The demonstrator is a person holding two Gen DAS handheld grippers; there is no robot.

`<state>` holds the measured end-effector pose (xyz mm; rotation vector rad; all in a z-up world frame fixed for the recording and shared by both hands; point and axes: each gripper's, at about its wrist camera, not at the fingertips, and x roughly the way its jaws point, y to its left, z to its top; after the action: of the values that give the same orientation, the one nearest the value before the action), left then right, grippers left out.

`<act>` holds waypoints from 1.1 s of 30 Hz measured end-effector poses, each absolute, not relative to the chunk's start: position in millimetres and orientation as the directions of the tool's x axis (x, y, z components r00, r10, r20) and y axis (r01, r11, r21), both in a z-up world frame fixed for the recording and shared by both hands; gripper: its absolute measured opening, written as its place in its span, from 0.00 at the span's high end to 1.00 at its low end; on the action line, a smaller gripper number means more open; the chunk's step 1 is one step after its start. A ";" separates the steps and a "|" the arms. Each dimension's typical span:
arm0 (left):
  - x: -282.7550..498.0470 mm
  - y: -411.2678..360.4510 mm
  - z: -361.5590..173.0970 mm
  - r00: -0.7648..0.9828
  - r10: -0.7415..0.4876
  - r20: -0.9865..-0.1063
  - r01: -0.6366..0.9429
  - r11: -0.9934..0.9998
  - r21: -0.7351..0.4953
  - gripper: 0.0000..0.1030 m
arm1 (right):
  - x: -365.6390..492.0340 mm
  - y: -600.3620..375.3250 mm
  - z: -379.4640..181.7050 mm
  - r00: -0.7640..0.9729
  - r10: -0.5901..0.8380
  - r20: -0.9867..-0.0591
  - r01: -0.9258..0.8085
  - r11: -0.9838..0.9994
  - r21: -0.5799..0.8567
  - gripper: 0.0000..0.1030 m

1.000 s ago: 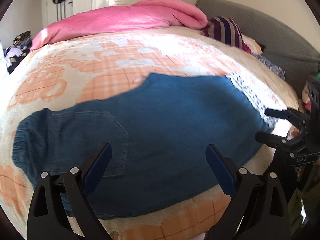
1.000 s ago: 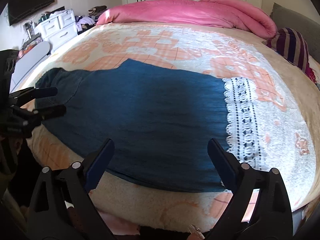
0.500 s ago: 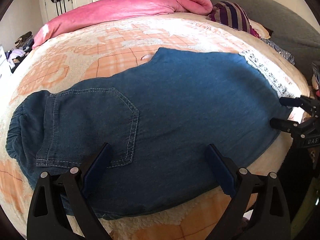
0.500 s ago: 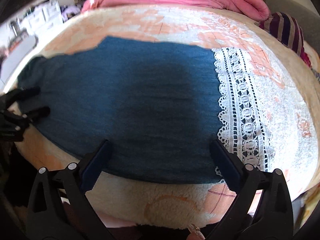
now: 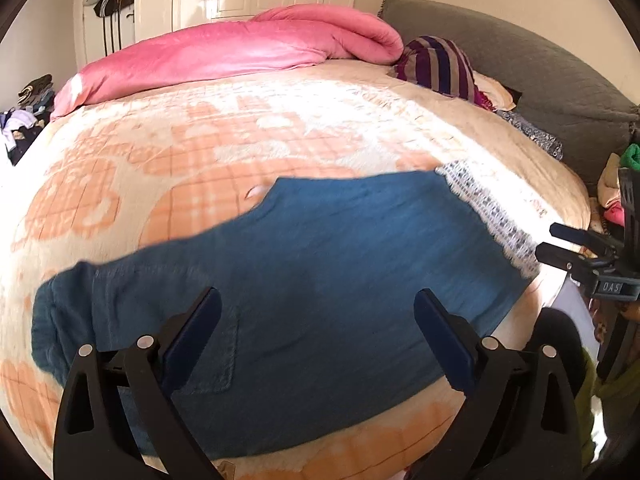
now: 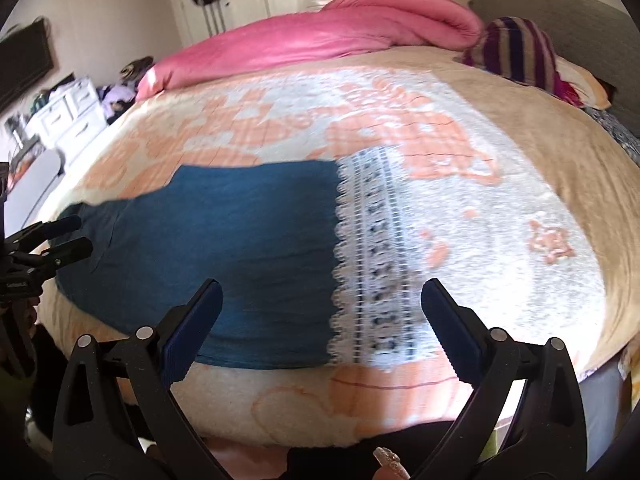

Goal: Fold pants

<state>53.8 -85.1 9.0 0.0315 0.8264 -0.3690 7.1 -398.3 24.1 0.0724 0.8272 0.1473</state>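
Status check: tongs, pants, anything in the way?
Left tongs open, empty. Right tongs open, empty. Blue pants flat on the blanket, lace hem by right tongs. Nothing on them.

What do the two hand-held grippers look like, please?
Both match. The left hand-held gripper and right hand-held gripper have black plastic frames with triangular cut-outs, silver rivets, and dark blue ribbed pads. White lettering marks each body; no cables show.

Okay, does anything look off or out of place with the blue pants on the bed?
Nothing stands out. The blue denim pants lie flat on the peach patterned blanket, white lace hem straight, no visible damage. Both grippers, left and right, are open.
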 end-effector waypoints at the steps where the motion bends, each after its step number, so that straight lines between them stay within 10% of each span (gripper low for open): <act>1: 54.8 -86.8 11.1 0.618 -0.316 -0.720 0.337 0.934 -0.120 0.06 | 6.0 -402.8 26.2 0.674 0.153 -0.723 -0.092 0.988 0.123 0.09; 33: 116.1 -216.2 36.7 0.543 -0.427 -0.723 0.523 0.846 -0.107 0.04 | -1.6 -457.4 19.9 0.692 0.124 -0.711 0.008 0.984 0.179 0.09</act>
<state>116.1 -216.2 36.7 0.1270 0.8213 -0.5655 -1.6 -457.4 19.9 0.1732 0.8048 0.0651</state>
